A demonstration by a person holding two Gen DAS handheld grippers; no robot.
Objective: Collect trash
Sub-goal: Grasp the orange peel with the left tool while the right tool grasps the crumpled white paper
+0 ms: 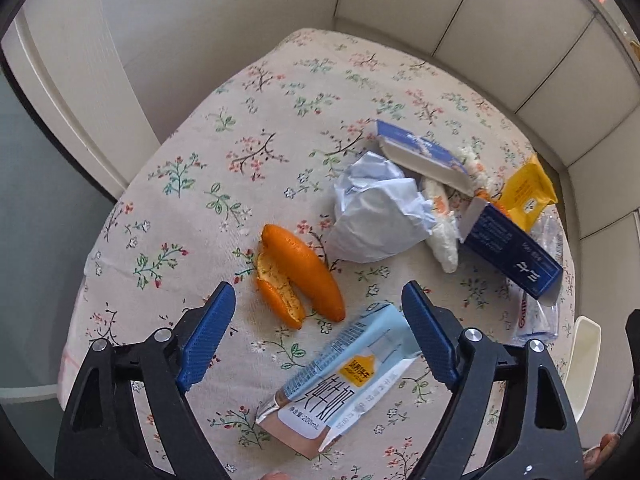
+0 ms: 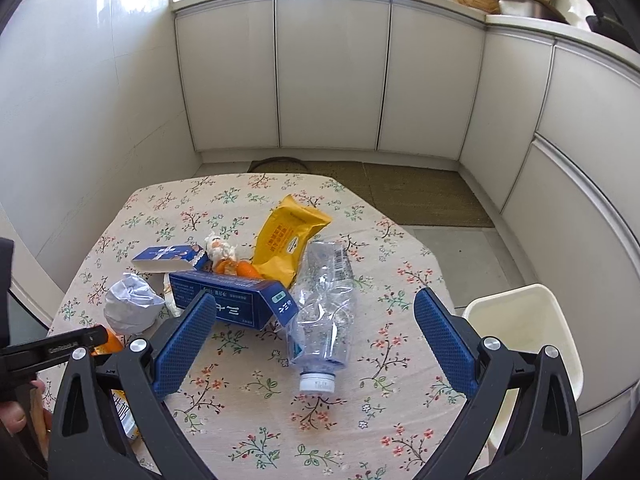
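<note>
Between left claw [image 1: 318,312] pads, milk carton [image 1: 340,380]

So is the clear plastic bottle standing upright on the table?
No: in the right wrist view the plastic bottle lies flat on the floral tablecloth, its white cap pointing toward the camera.

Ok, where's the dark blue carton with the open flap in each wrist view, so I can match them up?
Left wrist: dark blue carton at right of centre, lying diagonally, open flap toward the crumpled white paper.
Right wrist: same carton left of centre, just beyond the right gripper's left finger, beside the crushed clear bottle.
Shared landmark: the yellow snack packet behind it.
</note>
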